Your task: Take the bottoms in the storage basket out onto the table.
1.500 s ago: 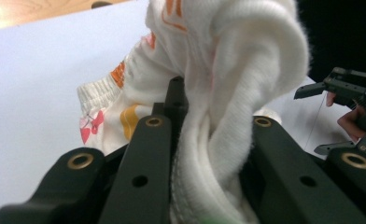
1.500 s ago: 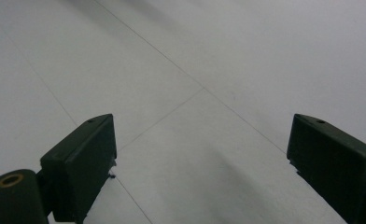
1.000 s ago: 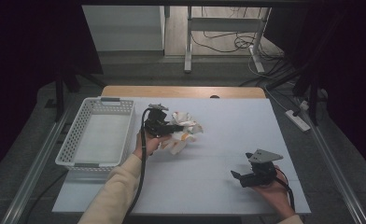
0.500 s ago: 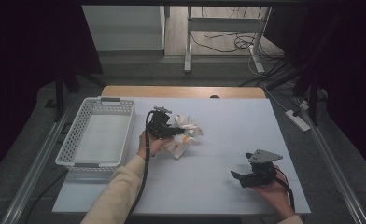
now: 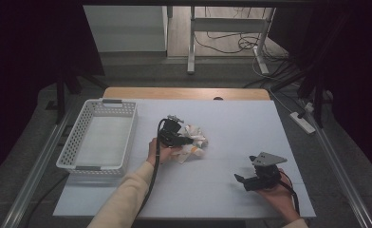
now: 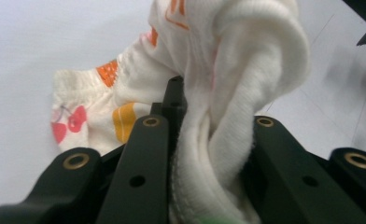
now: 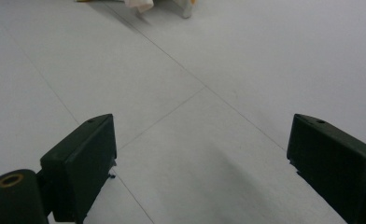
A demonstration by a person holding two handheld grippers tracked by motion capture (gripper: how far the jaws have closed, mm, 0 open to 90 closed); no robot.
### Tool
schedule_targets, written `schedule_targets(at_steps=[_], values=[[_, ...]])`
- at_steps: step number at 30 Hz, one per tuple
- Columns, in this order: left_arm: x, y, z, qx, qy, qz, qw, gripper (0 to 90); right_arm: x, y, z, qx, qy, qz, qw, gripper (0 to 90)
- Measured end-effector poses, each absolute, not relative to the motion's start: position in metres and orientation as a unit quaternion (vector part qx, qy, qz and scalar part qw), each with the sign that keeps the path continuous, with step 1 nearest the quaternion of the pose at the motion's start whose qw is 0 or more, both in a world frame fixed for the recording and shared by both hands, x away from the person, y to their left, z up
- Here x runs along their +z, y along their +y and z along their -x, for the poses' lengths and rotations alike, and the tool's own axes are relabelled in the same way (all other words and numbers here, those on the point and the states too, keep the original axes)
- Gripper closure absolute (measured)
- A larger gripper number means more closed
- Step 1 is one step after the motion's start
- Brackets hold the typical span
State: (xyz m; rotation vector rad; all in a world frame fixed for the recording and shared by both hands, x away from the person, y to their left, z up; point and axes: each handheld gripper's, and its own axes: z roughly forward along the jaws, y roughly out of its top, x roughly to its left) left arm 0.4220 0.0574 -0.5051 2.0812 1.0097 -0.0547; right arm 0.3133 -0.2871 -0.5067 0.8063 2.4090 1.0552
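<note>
We had the left hand-held gripper [image 6: 209, 140] clamped on bunched white socks [image 5: 191, 141] mid-frame on the bench [image 5: 231, 190]; a loose sock could slip free. The right hand-held gripper [image 7: 200, 158] gaped empty.

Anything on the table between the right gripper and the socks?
Nothing: in the high view, bare table separates the right gripper from the socks clamped in the left gripper.

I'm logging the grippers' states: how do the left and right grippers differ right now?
The left gripper is clamped on the white sock bundle; the right gripper stands wide open with nothing between its jaws. The left is at mid-table beside the basket; the right rests near the table's front right. Both are black and hand-held.
</note>
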Motion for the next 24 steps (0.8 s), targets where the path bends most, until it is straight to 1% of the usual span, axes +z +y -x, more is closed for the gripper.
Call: schedule_targets(at_steps=[18,24], values=[[-0.522,0.038,-0.427,-0.035,0.391,-0.837,0.380,75.9,-0.508,-0.286,-0.314,0.374,0.861,-0.287,0.194,8.1],[-0.523,0.038,-0.427,-0.034,0.388,-0.839,0.380,75.9,-0.508,-0.286,-0.313,0.374,0.861,-0.287,0.194,8.1]])
